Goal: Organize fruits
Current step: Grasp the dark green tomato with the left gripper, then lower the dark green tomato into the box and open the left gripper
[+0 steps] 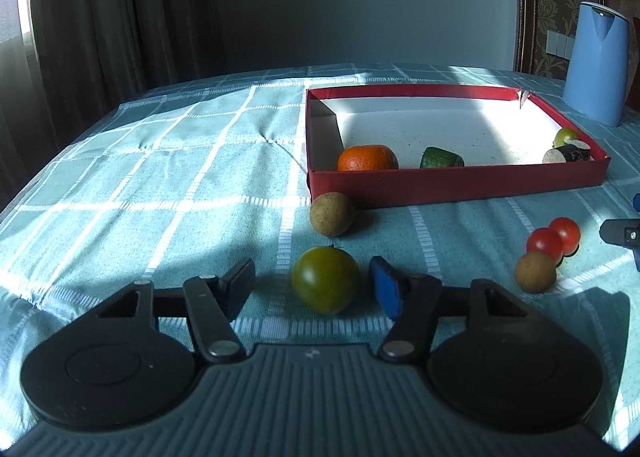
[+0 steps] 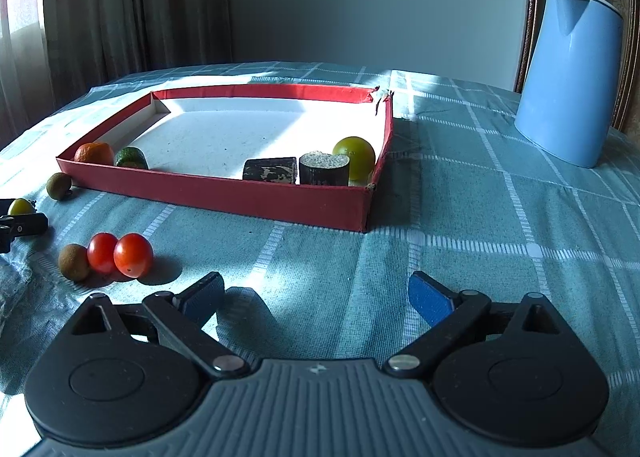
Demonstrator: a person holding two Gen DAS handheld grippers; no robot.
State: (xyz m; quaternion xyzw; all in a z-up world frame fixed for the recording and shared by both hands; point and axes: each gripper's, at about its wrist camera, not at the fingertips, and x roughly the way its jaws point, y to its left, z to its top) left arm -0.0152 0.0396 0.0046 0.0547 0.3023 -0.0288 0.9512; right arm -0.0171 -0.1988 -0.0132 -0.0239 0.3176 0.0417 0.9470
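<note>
Fruits lie scattered on my teal checked tablecloth (image 2: 460, 217), curtains (image 1: 120, 9) behind. Red box (image 2: 224, 193) holds orange (image 2: 94, 153), green tomato (image 2: 356, 157) and dark cylinders (image 2: 324, 169). My left gripper (image 1: 316, 289) brackets a green tomato (image 1: 325, 285), pads not touching; right gripper (image 2: 316, 297) gapes empty.
</note>
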